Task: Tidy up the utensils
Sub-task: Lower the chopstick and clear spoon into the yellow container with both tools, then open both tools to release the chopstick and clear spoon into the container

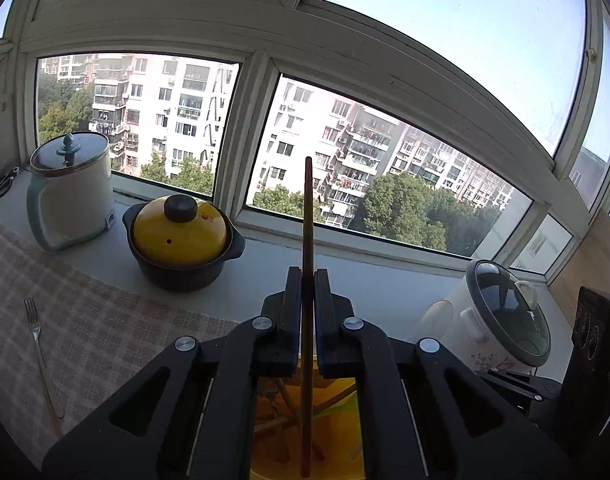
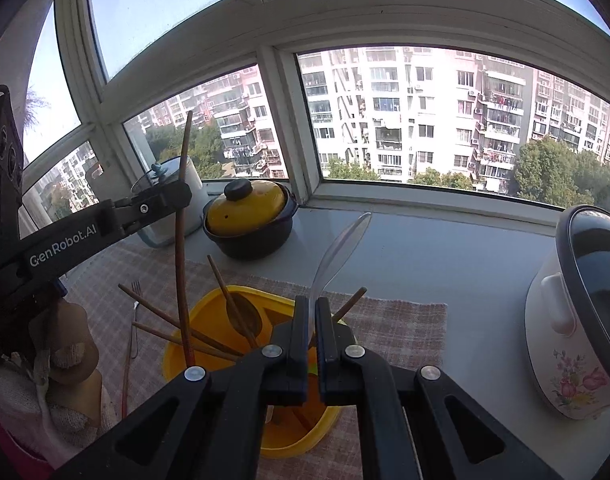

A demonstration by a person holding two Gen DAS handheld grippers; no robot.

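My left gripper point(image 1: 307, 280) is shut on a long brown chopstick point(image 1: 307, 216), held upright with its lower end inside the yellow utensil holder point(image 1: 345, 432). In the right wrist view the left gripper point(image 2: 173, 196) holds that chopstick point(image 2: 181, 248) over the yellow holder point(image 2: 177, 356), which has several wooden chopsticks and a wooden spoon point(image 2: 241, 312) in it. My right gripper point(image 2: 313, 308) is shut on a clear plastic spoon point(image 2: 337, 248), bowl upward, just above the holder's right side. A metal fork point(image 1: 41, 352) lies on the checked mat, left of the holder.
A yellow-lidded black pot point(image 1: 181, 240) and a white kettle-like cooker point(image 1: 69, 188) stand on the windowsill. A white flowered rice cooker point(image 2: 573, 320) stands to the right. The checked mat point(image 2: 405, 328) lies under the holder. A red chopstick point(image 2: 125, 380) lies on the mat at left.
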